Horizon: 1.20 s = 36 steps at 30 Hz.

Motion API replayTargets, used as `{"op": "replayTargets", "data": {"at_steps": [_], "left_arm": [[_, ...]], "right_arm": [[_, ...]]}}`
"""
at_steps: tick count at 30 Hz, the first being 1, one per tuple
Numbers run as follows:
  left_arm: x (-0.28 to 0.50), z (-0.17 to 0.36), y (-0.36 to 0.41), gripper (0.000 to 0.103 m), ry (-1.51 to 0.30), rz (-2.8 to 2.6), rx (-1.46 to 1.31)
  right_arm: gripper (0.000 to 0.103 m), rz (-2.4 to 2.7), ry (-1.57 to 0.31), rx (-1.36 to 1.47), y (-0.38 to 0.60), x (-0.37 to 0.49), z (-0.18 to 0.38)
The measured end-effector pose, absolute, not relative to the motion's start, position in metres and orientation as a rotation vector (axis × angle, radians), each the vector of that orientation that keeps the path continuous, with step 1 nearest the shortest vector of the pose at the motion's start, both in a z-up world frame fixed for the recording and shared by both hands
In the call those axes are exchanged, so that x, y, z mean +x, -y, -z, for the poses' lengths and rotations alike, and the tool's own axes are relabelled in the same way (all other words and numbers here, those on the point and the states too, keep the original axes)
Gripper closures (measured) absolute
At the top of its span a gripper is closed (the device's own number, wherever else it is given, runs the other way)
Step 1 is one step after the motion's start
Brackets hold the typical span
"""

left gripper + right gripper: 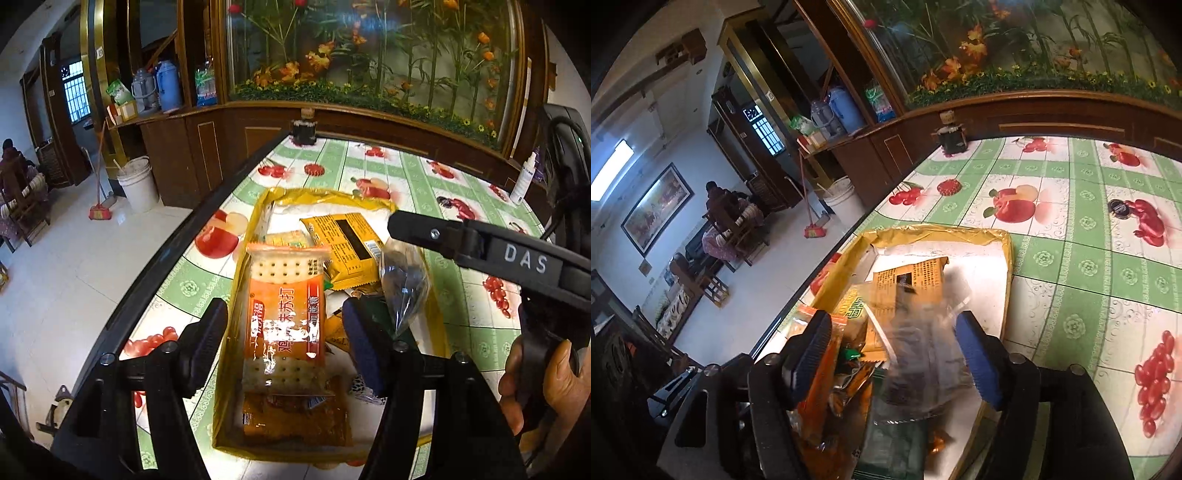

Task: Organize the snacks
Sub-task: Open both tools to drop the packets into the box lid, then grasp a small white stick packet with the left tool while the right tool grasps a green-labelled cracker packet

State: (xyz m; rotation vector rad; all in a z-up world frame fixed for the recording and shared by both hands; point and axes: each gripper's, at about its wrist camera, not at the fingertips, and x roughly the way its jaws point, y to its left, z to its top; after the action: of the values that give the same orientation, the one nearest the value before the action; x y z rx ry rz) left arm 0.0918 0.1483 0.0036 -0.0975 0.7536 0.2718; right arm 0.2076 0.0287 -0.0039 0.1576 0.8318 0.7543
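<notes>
Fruit-print tablecloth (424,177) had the yellow tray (236,280) near its left edge, both grippers, left (286,338) and right (892,356), gaping over it holding nothing, so the cracker pack (284,317) balanced on top could've slid off.

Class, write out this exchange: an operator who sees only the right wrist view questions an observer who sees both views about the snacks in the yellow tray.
Operator: The clear plastic bag between the right gripper jaws is blurred. What is in it?
Observer: The left wrist view shows it sharp: it holds something dark.
Operator: Where is the left gripper?
Observer: Over the yellow cardboard tray, straddling an orange-and-clear cracker packet. Its jaws are open and its pads are clear of the packet.
</notes>
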Motion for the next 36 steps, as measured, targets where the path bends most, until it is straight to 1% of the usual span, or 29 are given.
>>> {"op": "replayTargets", "data": {"at_steps": [2,10,15,18,25,30,36], "left_arm": [[0.086,-0.011,-0.145,0.036,-0.729,-0.268,-0.095],[0.063,-0.035,-0.132,0.035,-0.67,-0.251,-0.082],[0.053,-0.047,-0.12,0.03,-0.639,-0.235,-0.066],[0.048,-0.049,-0.11,0.029,-0.629,-0.223,-0.055],[0.047,-0.049,-0.083,0.029,-0.643,-0.166,-0.038],[0.055,-0.042,-0.055,0.029,-0.685,-0.082,-0.036],[0.069,-0.029,-0.001,0.029,-0.73,0.059,0.02]], "right_arm": [[0.025,-0.755,-0.814,0.166,-0.022,0.2,-0.002],[0.025,-0.746,-0.779,0.222,0.017,0.166,-0.019],[0.024,-0.701,-0.753,0.252,0.052,0.144,-0.024],[0.024,-0.664,-0.741,0.269,0.077,0.132,-0.024],[0.023,-0.51,-0.725,0.253,0.147,0.104,-0.015],[0.022,-0.372,-0.732,0.255,0.208,0.087,-0.004],[0.021,-0.233,-0.749,0.213,0.256,0.079,0.007]]}}
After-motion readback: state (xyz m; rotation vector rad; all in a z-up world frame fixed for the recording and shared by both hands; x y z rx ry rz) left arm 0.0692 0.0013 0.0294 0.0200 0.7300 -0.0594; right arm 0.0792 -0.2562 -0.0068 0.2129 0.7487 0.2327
